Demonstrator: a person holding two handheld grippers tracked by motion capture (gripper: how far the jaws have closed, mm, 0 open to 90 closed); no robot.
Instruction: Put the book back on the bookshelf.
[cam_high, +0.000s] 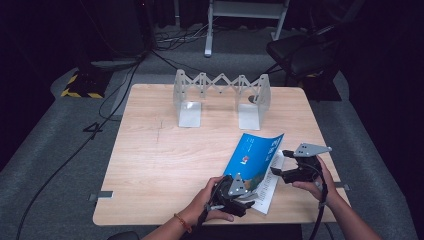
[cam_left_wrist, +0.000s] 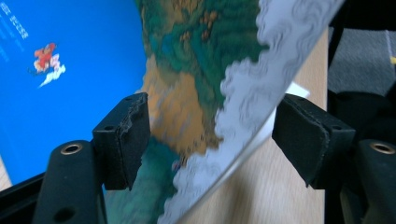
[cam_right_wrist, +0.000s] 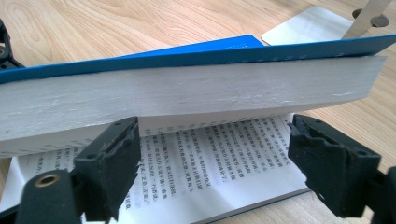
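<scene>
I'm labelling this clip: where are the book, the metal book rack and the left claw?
book (cam_high: 252, 152), high view, on its blue cover.
book rack (cam_high: 221, 82), high view, on its zigzag lattice.
left claw (cam_high: 250, 199), high view, between its tips.

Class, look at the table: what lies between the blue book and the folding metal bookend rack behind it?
Nothing: in the high view, bare wooden table separates the blue book from the folding metal bookend rack.

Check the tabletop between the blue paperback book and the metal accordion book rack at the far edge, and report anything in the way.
Nothing visible blocks it. The blue paperback book lies partly open near the front right of the light wooden table, and bare wood runs from it to the metal accordion book rack. The left gripper and right gripper sit at the book's near side.
</scene>
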